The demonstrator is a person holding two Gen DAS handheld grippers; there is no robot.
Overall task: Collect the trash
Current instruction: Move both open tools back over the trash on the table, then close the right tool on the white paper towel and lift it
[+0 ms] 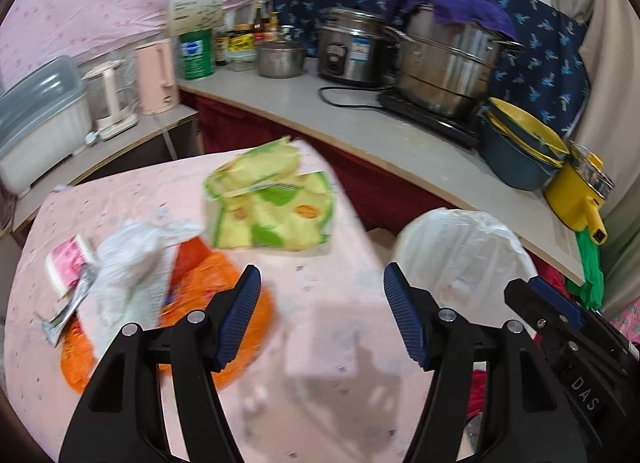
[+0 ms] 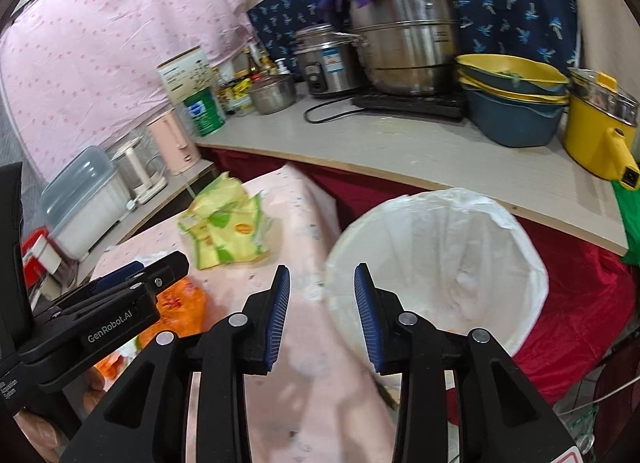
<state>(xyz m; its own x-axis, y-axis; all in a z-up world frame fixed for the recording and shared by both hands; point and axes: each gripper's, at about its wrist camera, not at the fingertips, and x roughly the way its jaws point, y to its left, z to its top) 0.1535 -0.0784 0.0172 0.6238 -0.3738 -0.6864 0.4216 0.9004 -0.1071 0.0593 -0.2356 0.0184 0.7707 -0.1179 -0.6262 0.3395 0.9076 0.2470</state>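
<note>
Pink cloth-covered table (image 1: pixel 344 263) carries the trash: one yellow-green wrapper (image 1: pixel 272 207), one orange bag (image 1: pixel 200 283), one crumpled white plastic (image 1: pixel 132 267), one pink-and-white packet (image 1: pixel 66 267), one silvery foil strip (image 1: pixel 74 303). That makes five pieces, all on the left half of the table in the left wrist view. Yellow-green wrapper lies crumpled and roughly flat at the far edge, long axis running left-right, torn flap pointing toward the counter (image 1: pixel 360 123). Foil strip runs diagonally, lower end pointing toward the near left table edge. White plastic overlaps the orange bag; packet is just beside the plastic on its left.

One bin with a white liner (image 2: pixel 440 263) stands off the table's right edge, mouth upward, between table and counter.

Left gripper (image 1: pixel 322 315) hovers over bare cloth, jaws wide apart, nothing between them; its left pad (image 1: pixel 240 315) overlaps the orange bag's edge in view, contact can't be told. Right gripper (image 2: pixel 322 315) has jaws apart, empty, hanging over the table edge beside the bin rim.

Counter: two steel pots, one rice cooker, a stack of bowls, one yellow pot.
</note>
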